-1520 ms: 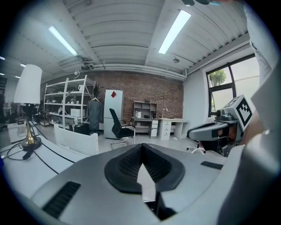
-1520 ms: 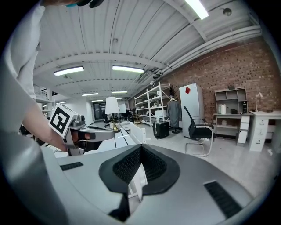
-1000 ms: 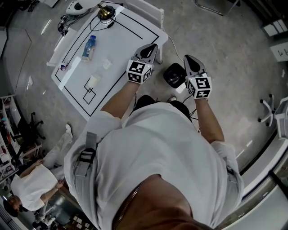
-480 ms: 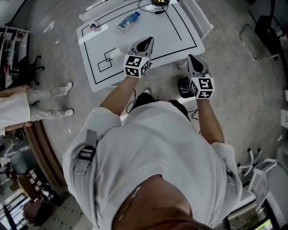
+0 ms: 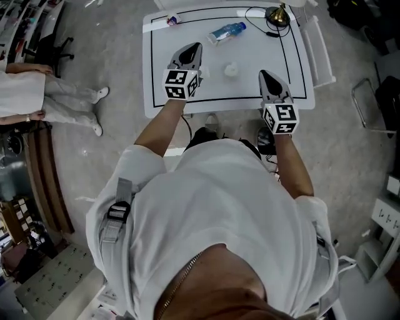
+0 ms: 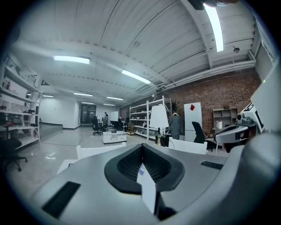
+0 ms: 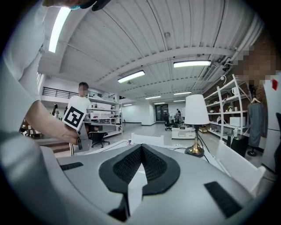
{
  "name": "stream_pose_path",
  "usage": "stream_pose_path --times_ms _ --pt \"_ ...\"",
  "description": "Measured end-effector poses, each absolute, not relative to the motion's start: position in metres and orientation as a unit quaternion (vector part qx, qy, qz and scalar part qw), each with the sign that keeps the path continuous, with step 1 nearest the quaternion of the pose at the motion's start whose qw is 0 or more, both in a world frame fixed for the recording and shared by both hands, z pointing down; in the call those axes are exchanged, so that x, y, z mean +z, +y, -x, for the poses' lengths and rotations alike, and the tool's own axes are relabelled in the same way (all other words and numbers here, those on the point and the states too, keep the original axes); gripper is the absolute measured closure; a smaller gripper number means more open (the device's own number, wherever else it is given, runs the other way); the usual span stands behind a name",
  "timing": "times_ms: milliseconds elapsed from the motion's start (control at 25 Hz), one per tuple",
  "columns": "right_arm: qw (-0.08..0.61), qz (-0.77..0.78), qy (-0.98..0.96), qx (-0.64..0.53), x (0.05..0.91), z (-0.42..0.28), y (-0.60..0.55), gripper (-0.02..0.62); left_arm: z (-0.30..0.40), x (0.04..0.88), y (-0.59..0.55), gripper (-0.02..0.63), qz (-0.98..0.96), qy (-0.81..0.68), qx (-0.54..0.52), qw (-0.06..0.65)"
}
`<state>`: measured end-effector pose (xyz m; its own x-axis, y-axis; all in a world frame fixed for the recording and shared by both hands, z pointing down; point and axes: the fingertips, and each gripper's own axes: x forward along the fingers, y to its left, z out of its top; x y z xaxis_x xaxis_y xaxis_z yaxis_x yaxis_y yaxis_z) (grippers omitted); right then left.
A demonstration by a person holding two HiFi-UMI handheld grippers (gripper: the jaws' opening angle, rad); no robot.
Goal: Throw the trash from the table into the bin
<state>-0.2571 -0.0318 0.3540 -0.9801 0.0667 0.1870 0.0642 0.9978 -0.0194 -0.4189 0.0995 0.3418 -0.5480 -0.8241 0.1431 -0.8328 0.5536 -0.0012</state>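
The white table with a black outline lies straight ahead in the head view. On it lie a clear plastic bottle with a blue cap, a small crumpled white piece and a tiny scrap at the far left corner. My left gripper is over the table's near left part, shut and empty. Over the near right edge, my right gripper is also shut and empty. A dark bin shows partly on the floor beside my right forearm. Both gripper views point level across the room.
A brass lamp with a black cable stands at the table's far right corner; its white shade shows in the right gripper view. A person in white stands left of the table. A white rack flanks the table's right side.
The person has turned toward the table: it swung from upper left to straight ahead. Both grippers came over its near edge, still shut. The bin slid from between the grippers to beside the right forearm.
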Motion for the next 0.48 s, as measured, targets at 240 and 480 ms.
stream_pose_path --times_ms 240,480 --pt "0.099 0.073 -0.992 -0.013 0.348 0.354 0.010 0.603 0.504 0.352 0.147 0.597 -0.441 -0.894 0.034 0.075" --pt "0.101 0.106 -0.989 -0.030 0.342 0.442 0.050 0.603 0.577 0.364 0.183 0.597 -0.420 -0.902 0.052 0.086"
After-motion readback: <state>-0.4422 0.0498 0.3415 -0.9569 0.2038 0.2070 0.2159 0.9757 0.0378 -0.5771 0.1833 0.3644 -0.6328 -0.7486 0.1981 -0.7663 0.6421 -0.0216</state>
